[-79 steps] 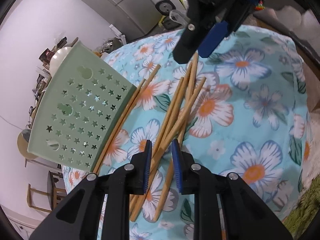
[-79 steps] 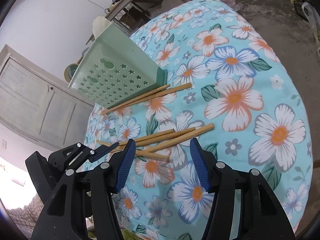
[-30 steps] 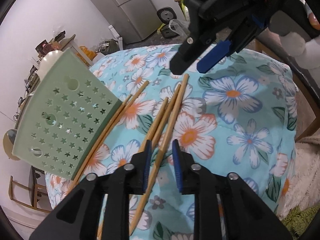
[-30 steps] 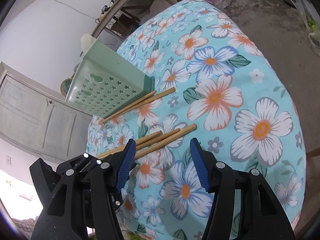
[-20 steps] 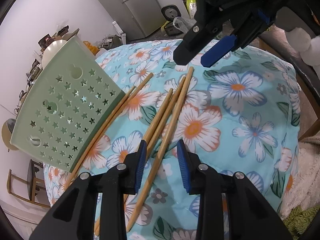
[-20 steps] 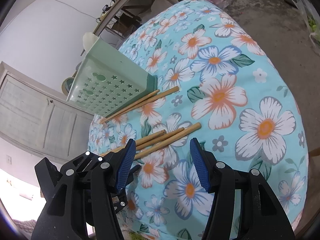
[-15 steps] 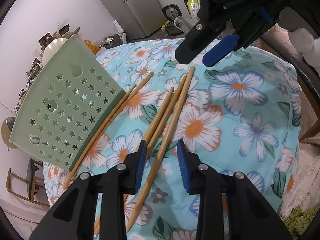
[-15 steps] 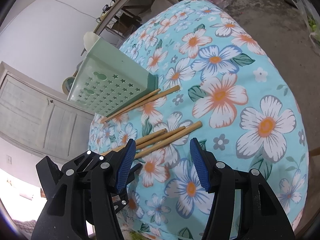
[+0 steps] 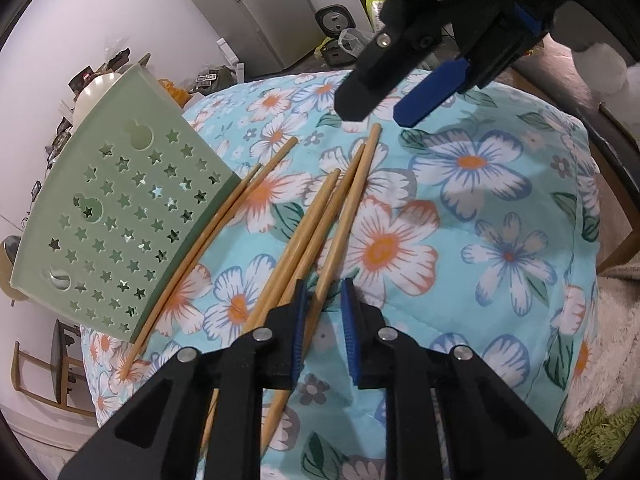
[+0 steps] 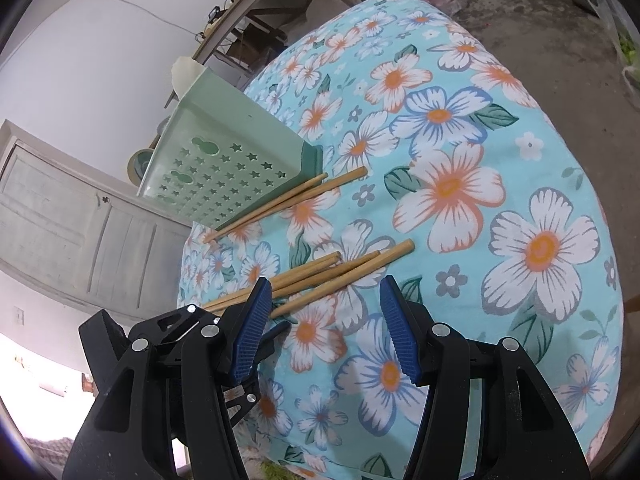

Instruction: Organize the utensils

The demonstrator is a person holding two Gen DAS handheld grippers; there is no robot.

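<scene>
1. Picking one chopstick out of the loose bunch is, by my reading, the step in hand, so the left gripper (image 9: 322, 312) should close on a single stick and not drag its neighbours along.
2. Closing low on the stick, near the end that lies by the gripper, leaves a long free length; a slow lift would keep it from swinging.
3. Once lifted, the stick most likely belongs in the green basket (image 9: 120, 216), which stands on the flowered cloth (image 9: 480, 220) to the left of the bunch, so the tip should be aimed over its rim.
4. Left gripper: its jaws are narrow and closing. One chopstick (image 9: 344, 220) runs between the blue pads; whether they already press on it I cannot tell, though a gap shows on the right pad's side.
5. Three more chopsticks (image 9: 308, 232) lie touching it on the left, their near ends passing under the left finger (image 9: 298, 320). This is the risk of a double pick.
6. Two further chopsticks (image 9: 224, 232) lie together against the foot of the basket, apart from the bunch.
7. Right gripper (image 10: 324, 328): its jaws stand well apart, hold nothing, and hover above the far ends of the bunch without touching them.
</scene>
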